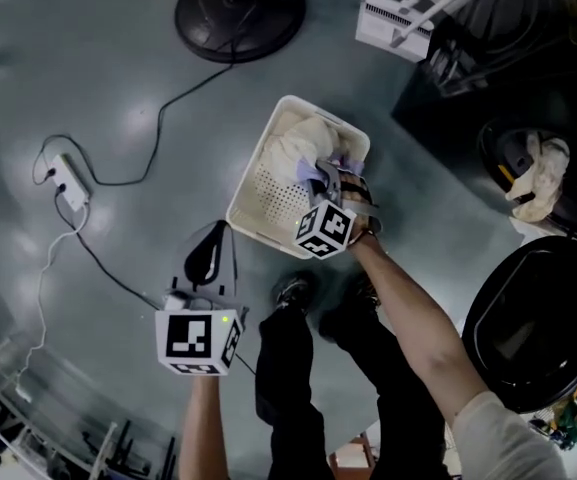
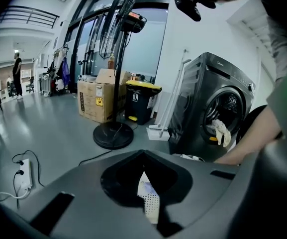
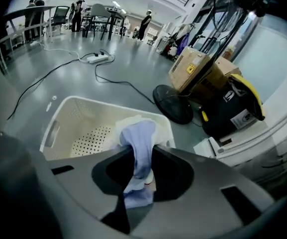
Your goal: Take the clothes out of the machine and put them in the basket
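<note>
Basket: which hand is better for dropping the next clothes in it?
Right. The right gripper holds the purple cloth in its fingers, over the basket. The left gripper is empty and off to the basket's side, so it would likely have further to go.

a round black fan base (image 1: 239,13) stands on the grey floor (image 1: 58,58) – a thin black cable (image 1: 157,133) runs from it toward a white power strip (image 1: 71,181). farther away, a cardboard box (image 2: 96,100) stands beside a yellow-lidded black bin (image 2: 142,101).
</note>
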A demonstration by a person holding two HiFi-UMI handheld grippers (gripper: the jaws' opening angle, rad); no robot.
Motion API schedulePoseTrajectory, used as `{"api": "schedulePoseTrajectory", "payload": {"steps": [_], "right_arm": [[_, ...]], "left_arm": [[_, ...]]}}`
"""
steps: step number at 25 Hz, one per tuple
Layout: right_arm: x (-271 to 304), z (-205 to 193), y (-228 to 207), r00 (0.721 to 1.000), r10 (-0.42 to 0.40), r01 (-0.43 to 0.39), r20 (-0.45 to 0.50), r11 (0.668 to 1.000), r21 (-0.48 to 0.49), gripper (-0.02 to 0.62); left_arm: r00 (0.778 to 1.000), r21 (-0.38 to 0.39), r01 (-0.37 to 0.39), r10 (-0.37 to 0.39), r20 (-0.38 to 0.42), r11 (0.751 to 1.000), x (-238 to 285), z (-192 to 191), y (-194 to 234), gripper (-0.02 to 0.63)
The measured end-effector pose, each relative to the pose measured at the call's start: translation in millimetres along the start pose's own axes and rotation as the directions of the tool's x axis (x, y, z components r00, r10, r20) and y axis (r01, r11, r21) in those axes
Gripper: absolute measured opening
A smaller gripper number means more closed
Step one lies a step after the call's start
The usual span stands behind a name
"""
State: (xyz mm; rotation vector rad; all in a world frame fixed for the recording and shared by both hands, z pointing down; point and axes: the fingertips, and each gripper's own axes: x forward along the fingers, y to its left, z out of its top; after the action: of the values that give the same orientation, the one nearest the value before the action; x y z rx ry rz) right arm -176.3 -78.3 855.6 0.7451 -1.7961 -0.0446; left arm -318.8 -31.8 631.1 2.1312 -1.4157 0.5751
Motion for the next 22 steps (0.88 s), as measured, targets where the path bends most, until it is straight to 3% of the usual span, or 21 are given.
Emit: {"api": "schedulePoseTrajectory", "payload": {"steps": [8, 13, 22], "right_arm": [[50, -43, 35, 0.988, 0.092, -0.098, -0.122, 0.994, -0.038, 0.112], [59, -45, 50, 0.974, 0.187, -0.19, -0.127, 0.982, -0.011, 0.324], [10, -36, 31, 0.99, 0.134, -0.133, -0.033, 0.99, 0.047, 0.34]], "left_arm": [[1.0, 0.016, -0.001, 0.002, -0.016, 1.0, 16, -27, 9, 0.018], [1.0, 0.026, 0.009, -0.009, -0.022, 1.0, 24, -37, 7, 0.018], [0.997, 0.056, 0.073, -0.072, -0.025, 0.996, 25, -7, -30, 0.018]]}}
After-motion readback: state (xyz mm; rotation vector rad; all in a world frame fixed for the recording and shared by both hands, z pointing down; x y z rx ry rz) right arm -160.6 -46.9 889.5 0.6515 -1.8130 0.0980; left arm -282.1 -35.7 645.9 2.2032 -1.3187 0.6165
